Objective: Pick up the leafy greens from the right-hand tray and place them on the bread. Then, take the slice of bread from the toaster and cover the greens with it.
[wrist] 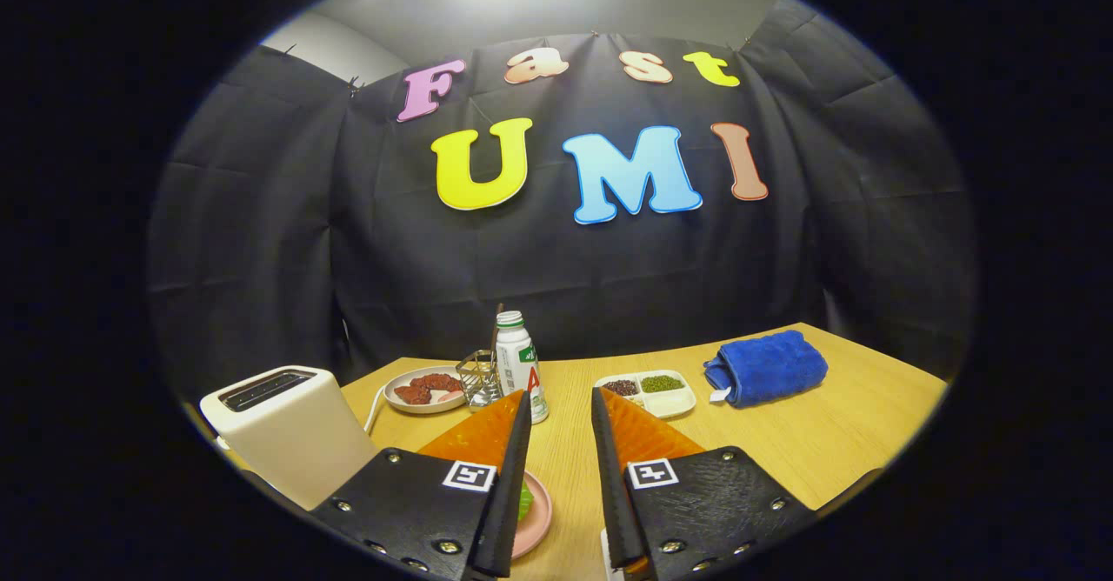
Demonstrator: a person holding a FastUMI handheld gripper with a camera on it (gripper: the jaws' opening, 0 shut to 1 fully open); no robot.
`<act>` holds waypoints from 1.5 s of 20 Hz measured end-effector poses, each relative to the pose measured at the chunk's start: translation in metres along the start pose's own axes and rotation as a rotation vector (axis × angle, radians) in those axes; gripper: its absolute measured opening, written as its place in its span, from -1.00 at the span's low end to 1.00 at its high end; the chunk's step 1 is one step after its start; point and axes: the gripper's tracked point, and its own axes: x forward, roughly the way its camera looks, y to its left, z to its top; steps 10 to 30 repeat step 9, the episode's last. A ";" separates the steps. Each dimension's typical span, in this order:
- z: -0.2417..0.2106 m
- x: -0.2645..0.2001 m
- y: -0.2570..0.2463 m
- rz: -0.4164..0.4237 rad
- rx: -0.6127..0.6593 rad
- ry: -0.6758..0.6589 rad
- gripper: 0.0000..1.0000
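My gripper [561, 394] is held above the wooden table [835, 442], open, with nothing between its fingers. Under the left finger lies a pink plate [537, 520], mostly hidden. A bit of leafy green [524, 503] shows on the plate beside that finger. I cannot see any bread on the plate. The white toaster [291, 429] stands to the left of the fingers, its dark slots facing up. No slice sticks out of it that I can see.
Beyond the fingertips stand a white bottle [520, 363] and a small wire rack [476, 378]. A plate of red food [426, 388] sits behind the toaster. A white divided tray [650, 391] with beans and a folded blue towel [765, 368] lie to the right.
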 end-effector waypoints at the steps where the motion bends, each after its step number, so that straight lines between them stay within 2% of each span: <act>1: 0.007 -0.002 -0.008 -0.001 -0.017 -0.024 -0.18; 3: 0.017 -0.003 -0.026 -0.020 -0.039 -0.067 -0.18; 8: 0.011 -0.007 -0.068 0.032 -0.038 -0.062 -0.19; 9: 0.009 -0.009 -0.084 0.020 -0.035 -0.063 -0.18; 30: 0.009 -0.009 -0.084 0.020 -0.035 -0.063 -0.18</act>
